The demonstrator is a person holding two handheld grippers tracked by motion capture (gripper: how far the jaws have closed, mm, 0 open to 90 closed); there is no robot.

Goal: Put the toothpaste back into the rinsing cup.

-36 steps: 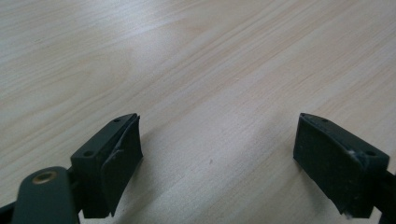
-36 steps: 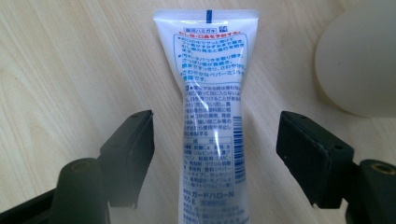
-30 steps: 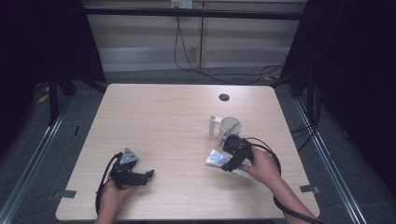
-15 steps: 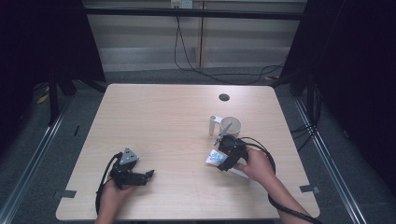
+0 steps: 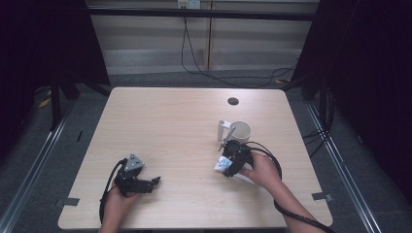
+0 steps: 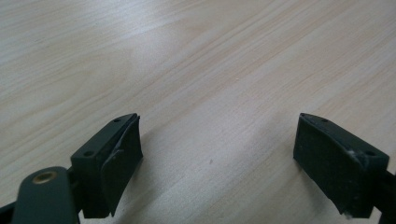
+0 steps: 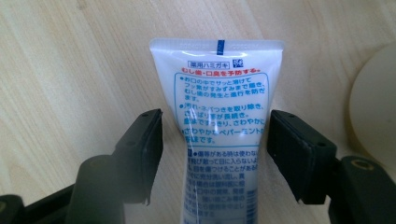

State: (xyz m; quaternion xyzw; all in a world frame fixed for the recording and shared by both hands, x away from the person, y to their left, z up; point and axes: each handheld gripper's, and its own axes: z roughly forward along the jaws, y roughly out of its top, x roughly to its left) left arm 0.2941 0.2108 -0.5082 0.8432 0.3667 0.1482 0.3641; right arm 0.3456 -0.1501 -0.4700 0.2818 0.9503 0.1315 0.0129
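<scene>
A white toothpaste tube point(image 7: 219, 116) with blue and red print lies flat on the wooden table point(image 5: 184, 126), crimped end pointing away from my right gripper point(image 7: 215, 140). The right jaws have just been closing and now stand on either side of the tube. The right jaw is at its edge, and a narrow gap remains at the left jaw. In the high view the right gripper point(image 5: 226, 167) is over the tube point(image 5: 221, 164), right of centre. My left gripper point(image 5: 154, 181) rests near the front left, jaws wide apart over bare wood point(image 6: 217, 149).
A white mug point(image 5: 240, 131) with a thin stick-like item leaning in it stands just beyond the right gripper; its rim point(image 7: 373, 102) shows at the right of the right gripper view. A black round hole point(image 5: 233, 101) sits near the table's far edge.
The right hand has shifted a little to the left, bringing its jaws over the tube, and the jaws have narrowed around it. The left hand has stayed put.
</scene>
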